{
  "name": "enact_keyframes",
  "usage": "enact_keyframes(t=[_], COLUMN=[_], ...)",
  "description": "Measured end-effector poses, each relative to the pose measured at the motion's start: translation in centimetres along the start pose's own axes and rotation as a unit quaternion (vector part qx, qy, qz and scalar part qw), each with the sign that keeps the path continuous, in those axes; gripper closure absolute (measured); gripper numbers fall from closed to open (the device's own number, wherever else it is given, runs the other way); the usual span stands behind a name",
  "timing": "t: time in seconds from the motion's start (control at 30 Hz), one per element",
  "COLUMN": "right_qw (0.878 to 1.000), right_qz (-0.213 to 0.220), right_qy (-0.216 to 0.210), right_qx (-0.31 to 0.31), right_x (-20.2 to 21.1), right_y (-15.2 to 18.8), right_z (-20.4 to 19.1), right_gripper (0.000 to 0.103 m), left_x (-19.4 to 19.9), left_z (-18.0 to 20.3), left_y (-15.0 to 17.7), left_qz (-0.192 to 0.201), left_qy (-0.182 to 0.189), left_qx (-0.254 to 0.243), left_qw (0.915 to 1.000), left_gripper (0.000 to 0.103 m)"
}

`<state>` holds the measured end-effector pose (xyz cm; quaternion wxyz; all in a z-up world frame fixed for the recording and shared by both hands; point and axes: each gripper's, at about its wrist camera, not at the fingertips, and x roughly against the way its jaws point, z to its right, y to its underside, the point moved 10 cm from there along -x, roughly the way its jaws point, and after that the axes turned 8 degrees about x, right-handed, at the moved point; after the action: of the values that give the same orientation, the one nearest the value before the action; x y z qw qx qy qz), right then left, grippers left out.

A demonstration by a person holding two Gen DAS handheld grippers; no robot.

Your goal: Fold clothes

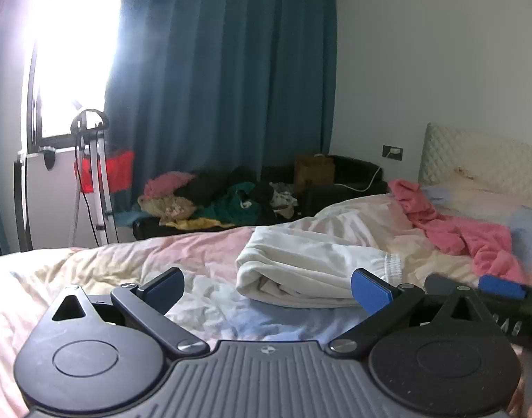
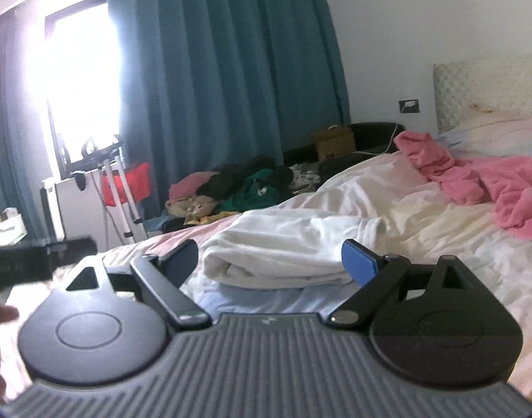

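Note:
A folded white garment (image 1: 307,264) (image 2: 283,247) lies on the pastel bedspread (image 1: 126,261) (image 2: 422,244), just beyond both grippers. My left gripper (image 1: 266,289) stands open, its blue pads wide apart with nothing between them; the garment lies ahead and slightly right of it. My right gripper (image 2: 271,261) is open too, empty, with the white bundle straight ahead past its fingertips. The right gripper's blue pad (image 1: 502,287) also shows at the right edge of the left wrist view. A crumpled pink garment (image 1: 457,230) (image 2: 482,181) lies farther back toward the pillows.
A quilted headboard (image 1: 482,163) (image 2: 489,90) stands at the right. Beyond the bed a dark bench carries a heap of clothes (image 1: 217,198) (image 2: 231,188) and a brown box (image 1: 314,170). Blue curtains (image 1: 224,69), a bright window and a metal stand (image 1: 92,181) are at the back left.

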<state>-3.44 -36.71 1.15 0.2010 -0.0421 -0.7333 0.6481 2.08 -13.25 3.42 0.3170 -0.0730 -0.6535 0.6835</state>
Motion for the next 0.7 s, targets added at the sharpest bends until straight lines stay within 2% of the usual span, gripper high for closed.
enact_keyframes(t=[0.1, 0.17, 0.23, 0.37, 0.7], right_qw=[1.0, 1.0, 0.999, 0.999, 0.999], right_qz=[-0.005, -0.001, 0.004, 0.003, -0.007], right_qy=[-0.004, 0.004, 0.013, 0.015, 0.02], right_qx=[-0.004, 0.019, 0.037, 0.03, 0.042], right_x=[-0.5, -0.9, -1.4, -2.0, -2.4], right_y=[2.1, 3.0, 3.1, 3.5, 4.2], right_z=[-0.3, -0.8, -1.0, -0.7, -0.9], right_gripper=[0.012, 0.012, 0.012, 0.012, 0.012], left_x=[0.1, 0.0, -0.1, -0.4, -1.1], left_z=[0.1, -0.1, -0.7, -1.5, -2.7], left_y=[1.1, 2.0, 2.9, 4.0, 3.9], left_qz=[0.006, 0.004, 0.0, 0.001, 0.008], left_qy=[-0.003, -0.005, -0.007, -0.013, -0.032], left_qx=[-0.017, -0.018, -0.011, -0.01, 0.022], left_qw=[0.9998, 0.9998, 0.9999, 0.9999, 0.9992], left_gripper=[0.0, 0.0, 0.0, 0.0, 0.0])
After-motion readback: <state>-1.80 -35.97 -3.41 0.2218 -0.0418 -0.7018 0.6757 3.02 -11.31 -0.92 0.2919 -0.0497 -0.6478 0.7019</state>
